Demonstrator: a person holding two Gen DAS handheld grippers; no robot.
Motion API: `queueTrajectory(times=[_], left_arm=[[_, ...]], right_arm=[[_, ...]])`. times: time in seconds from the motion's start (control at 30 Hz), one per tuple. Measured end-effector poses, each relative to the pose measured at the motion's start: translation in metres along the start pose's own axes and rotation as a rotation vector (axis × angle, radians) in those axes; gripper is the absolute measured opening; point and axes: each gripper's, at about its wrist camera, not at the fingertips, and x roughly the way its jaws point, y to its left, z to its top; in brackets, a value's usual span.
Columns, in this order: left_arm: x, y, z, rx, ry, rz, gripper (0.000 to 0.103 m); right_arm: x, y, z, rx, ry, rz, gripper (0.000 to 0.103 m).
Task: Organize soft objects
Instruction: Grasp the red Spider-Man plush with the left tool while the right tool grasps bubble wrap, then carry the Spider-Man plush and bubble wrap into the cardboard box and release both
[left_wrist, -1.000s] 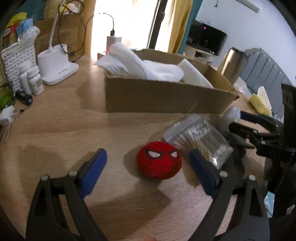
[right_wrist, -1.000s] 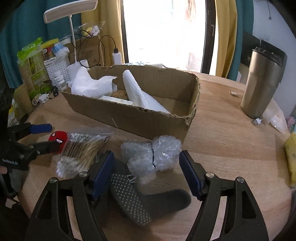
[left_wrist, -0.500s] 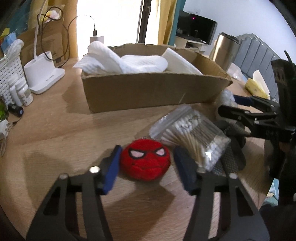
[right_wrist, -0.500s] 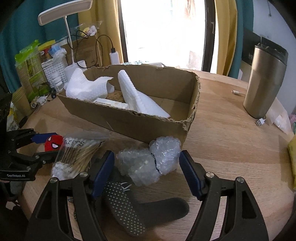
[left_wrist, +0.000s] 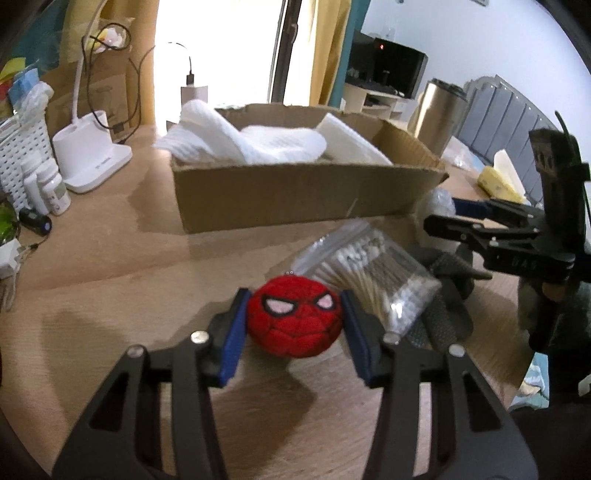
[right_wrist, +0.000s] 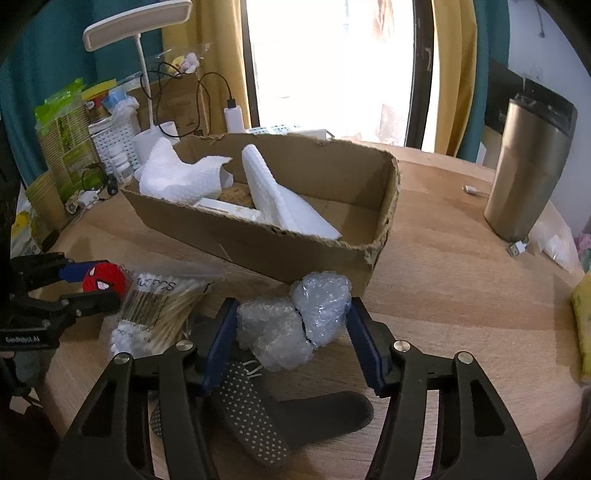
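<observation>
Here the left gripper (left_wrist: 294, 321) has its blue pads pressed against both sides of the red ball (left_wrist: 294, 322), which sits on the table (left_wrist: 110, 280) just beside the swab bag (left_wrist: 373, 275) and in front of the box (left_wrist: 295, 195). The right gripper (right_wrist: 291, 338) has its pads touching both sides of the bubble wrap (right_wrist: 295, 319), which lies above a dark sock (right_wrist: 280, 417), just before the box's near corner.
</observation>
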Motion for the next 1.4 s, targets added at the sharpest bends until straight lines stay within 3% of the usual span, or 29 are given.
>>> queueTrajectory(times=[0.83,1.1,1.4], left_arm=[[-0.045,0.013,0.062,0.002,-0.191,0.039,0.05],[-0.041,0.012,0.079,0.037,-0.221,0.057,0.05],[-0.013,0.024,0.098,0.018,-0.2,0.074,0.05]], right_arm=[[-0.065,-0.006,0.037,-0.053,-0.204,0.025,0.062],[-0.062,-0.015,0.042,-0.041,-0.216,0.036,0.062],[-0.053,-0.021,0.047,-0.034,-0.22,0.047,0.062]])
